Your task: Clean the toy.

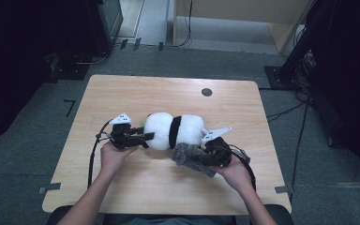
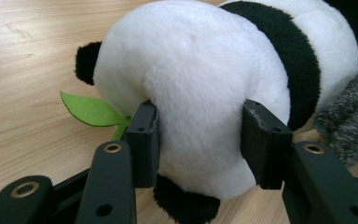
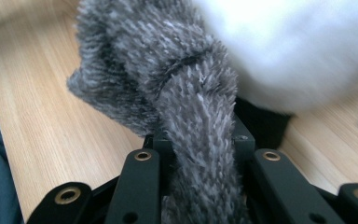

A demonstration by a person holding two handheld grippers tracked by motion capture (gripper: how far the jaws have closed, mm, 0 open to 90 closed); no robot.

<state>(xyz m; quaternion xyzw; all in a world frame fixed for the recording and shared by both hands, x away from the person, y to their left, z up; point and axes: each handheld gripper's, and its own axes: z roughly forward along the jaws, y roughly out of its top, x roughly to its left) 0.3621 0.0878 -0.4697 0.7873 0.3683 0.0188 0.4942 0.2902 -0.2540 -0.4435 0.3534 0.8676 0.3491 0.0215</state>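
Observation:
A white and black plush panda [image 1: 174,130] lies on its side in the middle of the wooden table [image 1: 136,93]. My left gripper [image 1: 146,137] is shut on the panda's white end, and in the left gripper view both pads press into the plush [image 2: 200,93] beside a green felt leaf [image 2: 91,111]. My right gripper [image 1: 205,152] is shut on a fuzzy grey cloth [image 1: 192,159] at the panda's near right side. In the right gripper view the grey cloth [image 3: 177,84] bunches up out of the jaws, with the panda's white body [image 3: 298,51] just behind it.
A small dark round hole [image 1: 206,92] sits in the table's far side. Cables [image 1: 93,154] trail from each gripper across the tabletop. Dark equipment and stands [image 1: 309,37] ring the table on the grey floor.

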